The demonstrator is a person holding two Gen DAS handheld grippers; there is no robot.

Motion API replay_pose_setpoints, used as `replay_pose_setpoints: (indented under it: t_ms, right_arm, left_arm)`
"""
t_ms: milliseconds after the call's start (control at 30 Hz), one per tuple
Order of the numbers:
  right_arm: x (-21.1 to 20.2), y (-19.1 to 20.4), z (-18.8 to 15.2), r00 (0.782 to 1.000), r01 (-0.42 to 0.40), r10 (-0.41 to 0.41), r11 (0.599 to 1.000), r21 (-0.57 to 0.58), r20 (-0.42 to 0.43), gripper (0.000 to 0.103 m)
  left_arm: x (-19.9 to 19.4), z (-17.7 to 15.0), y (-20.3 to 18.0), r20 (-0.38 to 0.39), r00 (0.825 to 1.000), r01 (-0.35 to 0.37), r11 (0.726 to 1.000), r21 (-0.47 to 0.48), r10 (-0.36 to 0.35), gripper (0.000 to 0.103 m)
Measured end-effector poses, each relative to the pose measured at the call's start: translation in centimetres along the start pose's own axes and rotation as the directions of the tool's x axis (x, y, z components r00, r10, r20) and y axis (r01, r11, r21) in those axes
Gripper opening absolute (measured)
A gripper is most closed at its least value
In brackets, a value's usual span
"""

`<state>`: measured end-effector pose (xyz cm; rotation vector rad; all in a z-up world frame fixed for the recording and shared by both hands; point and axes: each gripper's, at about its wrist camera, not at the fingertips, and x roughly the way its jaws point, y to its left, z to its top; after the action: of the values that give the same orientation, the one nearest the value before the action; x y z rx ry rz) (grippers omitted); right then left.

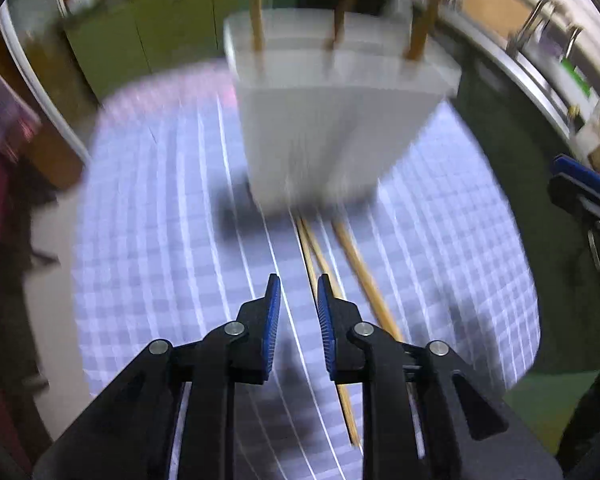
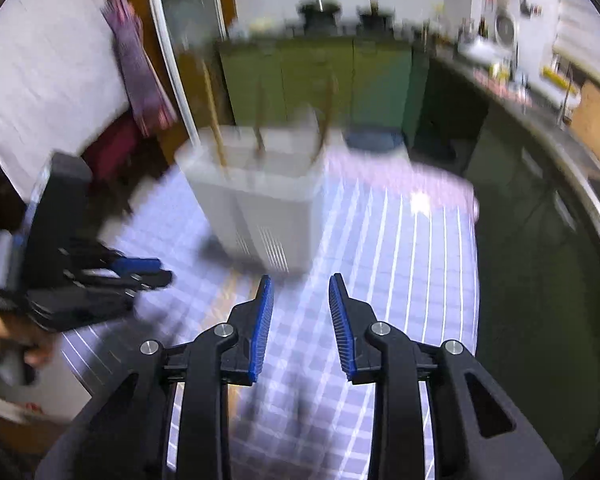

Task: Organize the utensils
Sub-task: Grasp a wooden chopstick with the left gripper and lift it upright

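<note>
Left wrist view first: the left gripper [image 1: 298, 292] points down at the table, its blue-padded jaws parted only narrowly, with nothing pinched between them. Just under its right finger [image 1: 326, 320] lie the loose chopsticks [image 1: 356, 264], long pale-wood sticks resting flat on the checked tablecloth [image 1: 160, 220] and running away from the gripper toward the holder. I cannot tell through the blur exactly how many sticks lie there. Beyond them stands the white utensil holder [image 1: 320, 128], upright on the cloth, with three brown handles [image 1: 420, 36] rising out of its top. Whether its top is split into compartments the blur hides. At the far right edge the right gripper [image 1: 584, 184] shows as a dark shape with blue pads.

From the right wrist view, the right gripper [image 2: 300, 292] hangs over the same cloth [image 2: 400, 240] with its jaws somewhat wider apart and bare cloth between them. To its left the other tool [image 2: 144, 272] is held by a hand [image 2: 4, 332] at the frame's edge. Farther on stands the holder [image 2: 260, 200], the wooden handles [image 2: 216, 128] sticking up from it. Behind the table run green cabinets [image 2: 320, 80], and a counter [image 2: 540, 112] curves along the right with blurred kitchen things on it.
</note>
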<state>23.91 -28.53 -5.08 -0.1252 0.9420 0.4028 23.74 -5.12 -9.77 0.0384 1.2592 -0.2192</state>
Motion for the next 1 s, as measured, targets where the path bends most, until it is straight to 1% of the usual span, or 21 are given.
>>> replay_pose_setpoints:
  t_ms: [33,100,167,233,300,367,500,533,667,833,933,967,1000]
  right_arm:
    - [1.4,-0.6,-1.1,0.999,0.003,-0.003,1.0,0.009,-0.046,0.029]
    - [3.1,-1.5,-2.7,0.995,-0.007,0.011,0.999,0.037,-0.098,0.029]
    - [4.5,-2.0,-3.9,0.99,-0.021,0.028,0.998,0.051,-0.135,0.029]
    - [5.3,-2.3,-4.6,0.987,-0.026,0.034,0.998,0.054,-0.156,0.029]
    - [6.1,-2.3,-5.2,0.984,-0.034,0.042,0.998,0.05,-0.171,0.029]
    - [6.5,-2.3,-5.2,0.983,-0.042,0.05,0.998,0.048,-0.179,0.029]
    - [7.0,-2.2,-5.3,0.98,-0.061,0.068,0.997,0.045,-0.186,0.029]
    - [7.1,-2.2,-5.4,0.98,-0.064,0.072,0.997,0.048,-0.187,0.029]
    - [7.7,-2.5,-5.9,0.977,-0.072,0.082,0.996,0.056,-0.197,0.029]
    - [7.5,-2.7,-6.0,0.976,-0.074,0.084,0.996,0.056,-0.199,0.032]
    - [7.4,-2.6,-6.0,0.976,-0.072,0.081,0.996,0.052,-0.203,0.032]
    - [7.4,-2.5,-6.0,0.975,-0.071,0.079,0.996,0.049,-0.206,0.032]
    - [7.5,-2.4,-6.0,0.975,-0.07,0.078,0.996,0.047,-0.209,0.032]
  left_arm:
    - [1.2,-0.4,-0.2,-0.039,0.999,-0.002,1.0,-0.002,0.002,0.018]
    - [2.9,-0.8,-0.5,-0.081,0.997,-0.021,1.0,0.003,0.021,0.018]
    - [4.1,-1.1,-1.1,-0.11,0.993,-0.03,1.0,0.0,0.03,0.018]
    - [4.9,-1.1,-1.3,-0.137,0.99,-0.038,0.999,-0.011,0.036,0.018]
    - [5.7,-1.0,-1.4,-0.156,0.986,-0.061,0.998,-0.02,0.057,0.018]
    - [6.6,-0.7,-1.4,-0.176,0.981,-0.083,0.996,-0.025,0.077,0.018]
    - [7.8,-0.7,-1.3,-0.222,0.973,-0.072,0.996,-0.054,0.058,0.018]
    - [8.0,-0.7,-1.3,-0.228,0.972,-0.074,0.996,-0.058,0.059,0.018]
    - [8.4,-0.8,-1.5,-0.227,0.969,-0.11,0.993,-0.044,0.097,0.018]
    - [8.8,-0.3,-3.4,-0.236,0.964,-0.133,0.991,-0.025,0.123,0.014]
    - [9.1,0.4,-4.3,-0.243,0.962,-0.132,0.991,-0.023,0.123,0.01]
    - [9.2,0.5,-4.4,-0.25,0.962,-0.122,0.992,-0.025,0.112,0.008]
    - [9.5,0.9,-4.8,-0.254,0.961,-0.121,0.992,-0.024,0.111,0.008]
